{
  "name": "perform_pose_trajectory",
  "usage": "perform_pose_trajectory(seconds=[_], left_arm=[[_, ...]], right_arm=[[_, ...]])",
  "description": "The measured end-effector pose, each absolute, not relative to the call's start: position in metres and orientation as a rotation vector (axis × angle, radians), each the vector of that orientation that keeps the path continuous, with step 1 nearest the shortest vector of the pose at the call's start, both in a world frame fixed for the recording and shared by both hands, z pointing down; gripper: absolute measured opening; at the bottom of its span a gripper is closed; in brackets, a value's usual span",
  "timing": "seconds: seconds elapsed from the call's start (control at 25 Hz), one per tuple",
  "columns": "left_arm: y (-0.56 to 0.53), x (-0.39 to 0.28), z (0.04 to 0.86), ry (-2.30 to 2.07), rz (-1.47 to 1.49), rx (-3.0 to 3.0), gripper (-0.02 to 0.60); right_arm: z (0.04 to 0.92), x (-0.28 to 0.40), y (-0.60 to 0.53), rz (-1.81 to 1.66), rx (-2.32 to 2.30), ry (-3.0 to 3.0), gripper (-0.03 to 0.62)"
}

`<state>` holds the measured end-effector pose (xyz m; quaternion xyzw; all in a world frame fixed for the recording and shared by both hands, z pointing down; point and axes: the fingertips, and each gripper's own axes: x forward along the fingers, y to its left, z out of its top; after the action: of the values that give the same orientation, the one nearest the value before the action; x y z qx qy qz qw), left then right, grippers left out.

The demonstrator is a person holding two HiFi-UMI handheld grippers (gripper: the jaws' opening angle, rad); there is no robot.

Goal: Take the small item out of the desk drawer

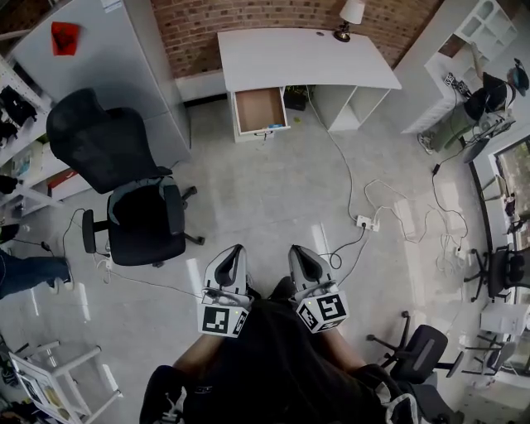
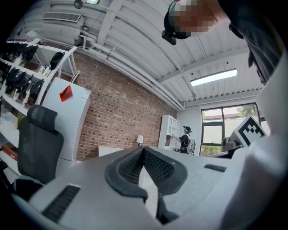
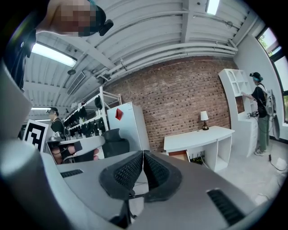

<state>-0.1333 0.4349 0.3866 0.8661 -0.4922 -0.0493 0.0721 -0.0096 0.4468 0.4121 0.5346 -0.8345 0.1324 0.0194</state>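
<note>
Wood-brown and pulled out, the drawer [image 1: 259,108] hangs open under the left end of the white bench [image 1: 298,58], far across the floor from you. The small item [image 1: 274,126] shows only as a bluish speck at the drawer's front edge, too small to name from here. Judge it light and probably rigid. It lies close to the front wall, so you will likely have to come down from above and pinch it across its narrow side, taking care it does not skate on the smooth drawer bottom.

Your left claw [image 1: 238,249] is pressed together with nothing between its pads, and the right claw [image 1: 295,248] is the same, tips touching and empty. Both are held low in front of your body, well apart from the bench. You will need to spread one before reaching in.

A black office chair [image 1: 137,199] stands to your left, off the straight line to the drawer. White cables [image 1: 352,195] trail from under the bench to a power strip [image 1: 365,222] on the floor to your right, so keep your feet left of them. A table lamp [image 1: 350,15] sits at the back of the bench, clear of the drawer. A person [image 3: 261,112] stands at the white shelving [image 1: 489,29] off to the right, not in your path.
</note>
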Motion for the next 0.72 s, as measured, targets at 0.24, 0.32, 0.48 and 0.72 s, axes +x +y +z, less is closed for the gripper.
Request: perform_pose_trajectory(seconds=[0.24, 0.32, 0.48, 0.72], left_arm=[[0.409, -0.156, 0.391, -1.482, -0.151, 2.613, 0.009], [0.398, -0.159, 0.393, -1.487, -0.157, 2.602, 0.009], [0.356, -0.156, 0.4, -1.485, -0.141, 2.59, 0.009], [0.26, -0.145, 0.406, -1.536, -0.116, 2.574, 0.009]], right_arm=[[0.419, -0.033, 0.421, 0.402, 1.656, -2.564, 0.029], [0.423, -0.035, 0.407, 0.403, 1.637, -2.559, 0.029], [0.432, -0.037, 0.359, 0.401, 1.604, -2.571, 0.029], [0.441, -0.026, 0.253, 0.389, 1.551, -2.62, 0.029]])
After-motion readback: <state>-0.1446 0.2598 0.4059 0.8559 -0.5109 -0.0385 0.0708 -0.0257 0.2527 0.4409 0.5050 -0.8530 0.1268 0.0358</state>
